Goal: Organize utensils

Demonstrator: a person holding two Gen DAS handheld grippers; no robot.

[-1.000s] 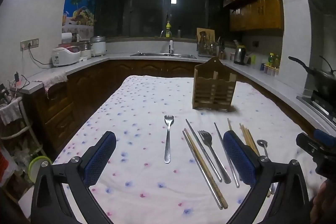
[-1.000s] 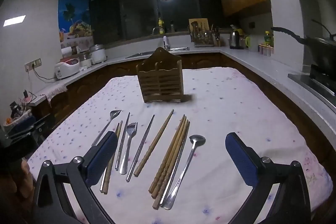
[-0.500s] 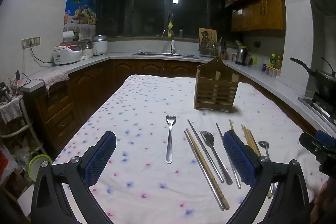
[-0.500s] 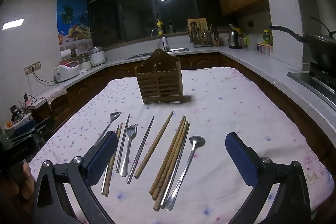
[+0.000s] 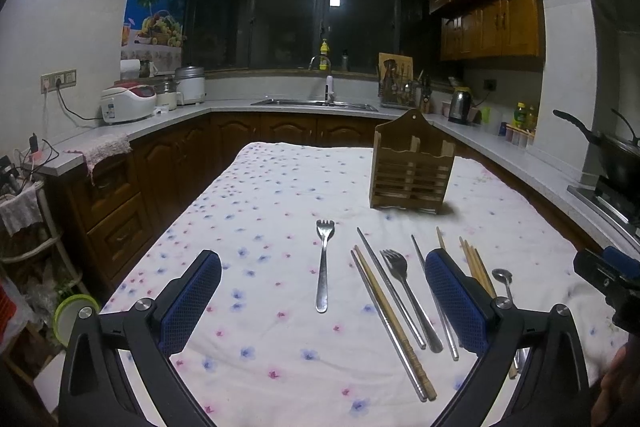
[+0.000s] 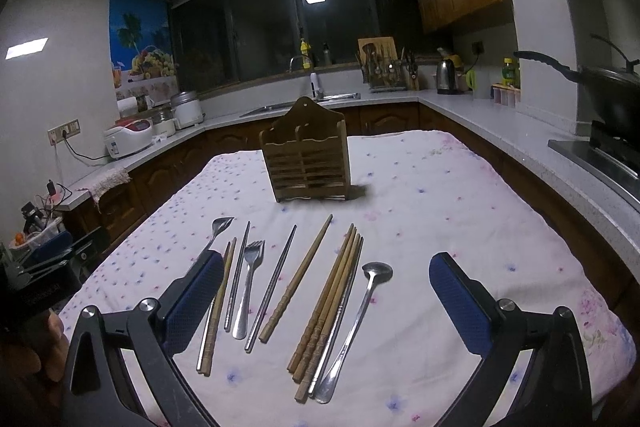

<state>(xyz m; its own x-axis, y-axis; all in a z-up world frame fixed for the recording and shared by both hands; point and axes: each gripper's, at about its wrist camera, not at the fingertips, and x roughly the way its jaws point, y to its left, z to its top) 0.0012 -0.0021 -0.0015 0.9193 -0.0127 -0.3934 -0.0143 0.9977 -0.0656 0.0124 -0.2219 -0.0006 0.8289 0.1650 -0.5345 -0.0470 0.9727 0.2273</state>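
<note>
Left wrist view: left claw (image 5: 322, 301) wide, nothing betw. its blue pads, hovering above the table (image 5: 256, 211) w/ floral cloth. A lone fork (image 5: 323, 263) lies straight ahead betw. the fingers, apart from the rest. To its right: chopsticks (image 5: 390, 319), a 2nd fork (image 5: 408, 295), more chopsticks partly hidden behind the right finger, and a spoon (image 5: 505, 281). Wooden holder (image 5: 412, 169) stands upright beyond them, well apart. Right claw's tip shows at the far right edge.

Right wrist view: right claw (image 6: 326, 301) also wide, holding nothing, above the row of utensils. Left to right: fork (image 6: 219, 233) partly behind the left finger, chopsticks (image 6: 222, 295), fork (image 6: 248, 281), steel chopstick (image 6: 274, 281), wooden chopstick (image 6: 298, 277), a bundle of chopsticks (image 6: 330, 305), spoon (image 6: 362, 311). Holder (image 6: 306, 163) upright behind them, its compartments facing the camera.
</note>
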